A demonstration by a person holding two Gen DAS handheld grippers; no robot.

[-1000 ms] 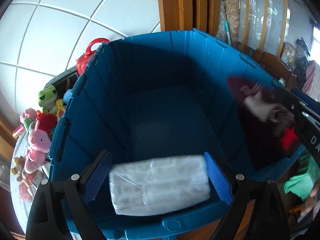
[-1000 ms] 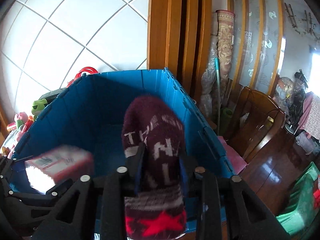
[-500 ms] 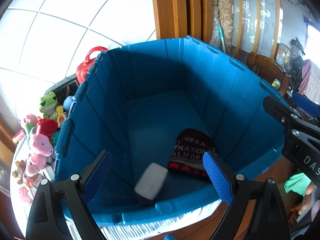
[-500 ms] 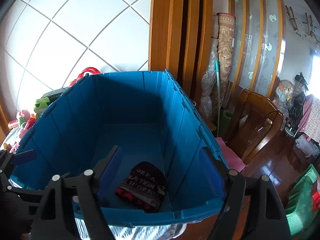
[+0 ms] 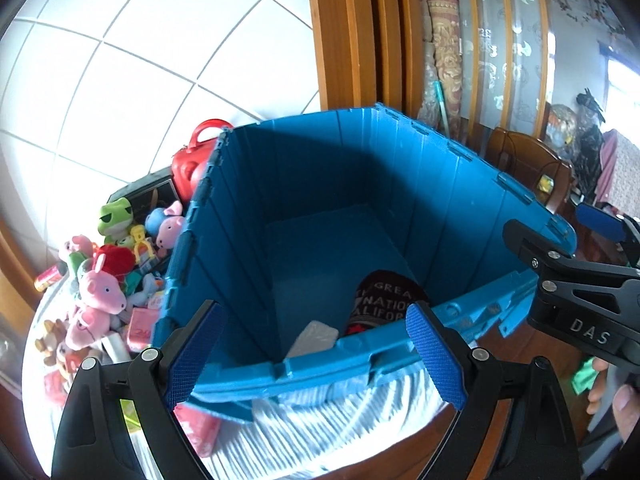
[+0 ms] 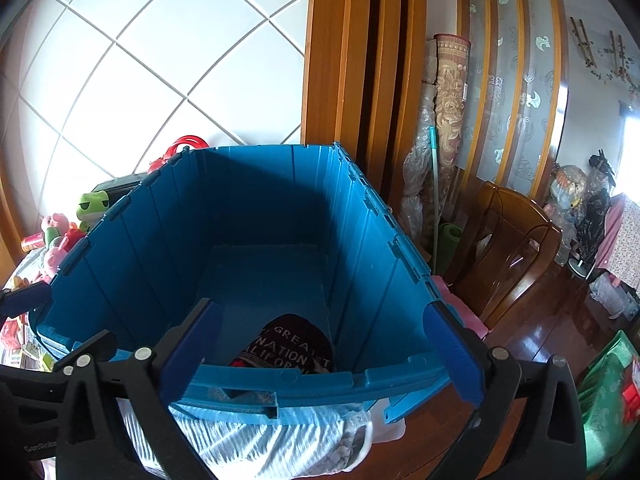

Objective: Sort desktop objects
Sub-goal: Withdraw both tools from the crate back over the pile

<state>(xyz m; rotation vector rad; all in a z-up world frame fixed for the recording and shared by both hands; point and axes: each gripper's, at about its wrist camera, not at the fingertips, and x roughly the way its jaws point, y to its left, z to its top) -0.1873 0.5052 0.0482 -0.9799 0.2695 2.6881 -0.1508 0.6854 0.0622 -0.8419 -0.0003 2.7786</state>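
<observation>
Sock (image 6: 290, 346), dark maroon with white lettering, lies on the floor of the blue crate (image 6: 256, 216), below the right gripper (image 6: 320, 354), whose jaws are opening with nothing between them. A white packet (image 5: 314, 338) lies beside the sock, below the left gripper (image 5: 316, 354), spread wide and empty.

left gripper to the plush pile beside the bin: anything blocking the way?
Partly. The left gripper, open and empty, sits at the blue bin's near rim, and the plush toys lie outside the bin's left wall. That wall's corner stands between them; swinging left around it looks clear, though the pile is crowded.
</observation>
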